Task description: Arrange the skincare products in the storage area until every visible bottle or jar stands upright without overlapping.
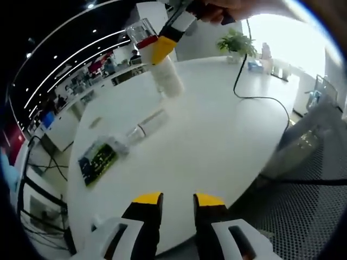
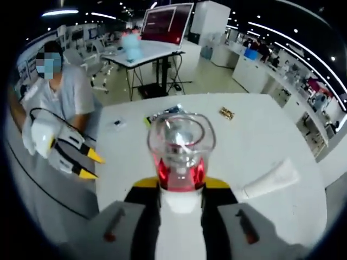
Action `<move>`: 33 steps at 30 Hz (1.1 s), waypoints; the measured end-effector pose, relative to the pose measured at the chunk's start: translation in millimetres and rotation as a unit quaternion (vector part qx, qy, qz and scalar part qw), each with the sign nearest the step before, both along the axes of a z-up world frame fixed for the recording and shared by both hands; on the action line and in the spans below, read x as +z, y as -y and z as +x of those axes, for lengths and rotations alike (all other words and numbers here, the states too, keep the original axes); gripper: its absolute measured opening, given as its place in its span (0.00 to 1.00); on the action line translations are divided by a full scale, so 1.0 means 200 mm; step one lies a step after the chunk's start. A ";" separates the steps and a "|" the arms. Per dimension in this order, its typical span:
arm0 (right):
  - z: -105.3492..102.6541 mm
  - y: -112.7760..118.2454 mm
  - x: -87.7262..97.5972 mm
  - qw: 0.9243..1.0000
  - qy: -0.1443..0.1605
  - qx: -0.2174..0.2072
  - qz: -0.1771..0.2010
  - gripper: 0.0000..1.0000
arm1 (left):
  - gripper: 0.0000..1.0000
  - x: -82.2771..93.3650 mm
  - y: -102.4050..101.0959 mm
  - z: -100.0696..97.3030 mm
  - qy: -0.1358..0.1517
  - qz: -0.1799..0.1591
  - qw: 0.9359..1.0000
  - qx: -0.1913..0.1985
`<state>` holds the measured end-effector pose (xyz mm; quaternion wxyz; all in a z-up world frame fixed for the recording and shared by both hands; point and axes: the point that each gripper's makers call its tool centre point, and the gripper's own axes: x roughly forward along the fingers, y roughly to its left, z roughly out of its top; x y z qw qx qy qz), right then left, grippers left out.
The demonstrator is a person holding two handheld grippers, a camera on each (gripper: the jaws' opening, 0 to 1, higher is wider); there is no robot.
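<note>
A: What was the big worry on the white table (image 1: 217, 135)?

B: The right gripper (image 2: 179, 189) had its jaws clamped on a white bottle (image 2: 179, 157) with a clear cap, lifted above the tabletop; a slack grip could have dropped it.

A: And smaller things?

B: A clear tube (image 1: 146, 127) lay flat in its landing path. The left gripper (image 1: 178, 203) hovered empty, jaws apart.

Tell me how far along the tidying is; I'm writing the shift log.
Early. Nothing visibly stands upright yet. In hand: the right claw grips a white bottle with clear cap, lifted above the table. Left: a clear bottle, a white tube and a green packet lie flat. Left claw is open.
</note>
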<state>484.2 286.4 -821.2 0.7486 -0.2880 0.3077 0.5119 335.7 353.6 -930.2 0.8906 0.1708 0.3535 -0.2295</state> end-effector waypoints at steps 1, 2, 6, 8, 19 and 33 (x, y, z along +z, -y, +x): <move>-0.02 0.00 0.00 1.000 -0.003 -0.003 0.006 0.26 | 0.24 0.01 0.00 0.00 0.000 -0.006 1.000 0.002; -0.03 0.01 0.00 1.000 -0.005 -0.004 0.008 0.26 | 0.24 0.01 0.01 0.00 0.001 -0.013 1.000 0.004; -0.10 0.02 -0.01 0.999 -0.028 -0.017 0.027 0.26 | 0.25 0.06 0.02 0.03 0.003 -0.069 0.997 0.029; -0.13 0.02 0.00 0.998 -0.034 -0.022 0.037 0.26 | 0.27 0.08 0.01 0.04 0.000 -0.087 0.995 0.041; -0.29 0.01 0.08 0.991 -0.075 -0.031 0.109 0.26 | 0.35 0.24 -0.01 0.11 -0.039 -0.285 0.949 0.128; -0.55 -0.07 0.22 0.976 -0.106 0.069 0.177 0.26 | 0.62 0.66 0.23 0.15 0.017 -0.443 0.896 0.018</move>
